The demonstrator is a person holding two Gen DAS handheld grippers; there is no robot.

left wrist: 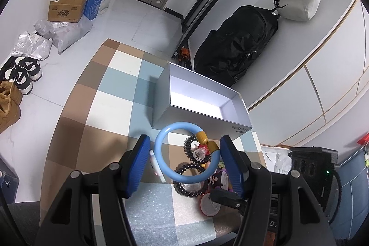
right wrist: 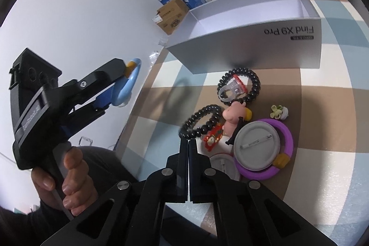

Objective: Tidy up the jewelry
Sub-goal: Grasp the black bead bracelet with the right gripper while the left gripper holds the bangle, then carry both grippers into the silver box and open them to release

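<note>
My left gripper is shut on a light blue bangle with yellow beads, its blue pads pressing the rim from both sides. In the right wrist view that left gripper holds the blue bangle in the air beyond the table edge. My right gripper is shut, its tips touching the near end of a black bead bracelet; I cannot tell whether a bead is pinched. A second black bead bracelet circles a clear ring. The open grey box stands behind them, with nothing inside.
A pink pig figure, a red charm, a grey badge on a purple bangle and a small flower piece lie on the checked cloth. Shoes, cartons and a black backpack sit on the floor.
</note>
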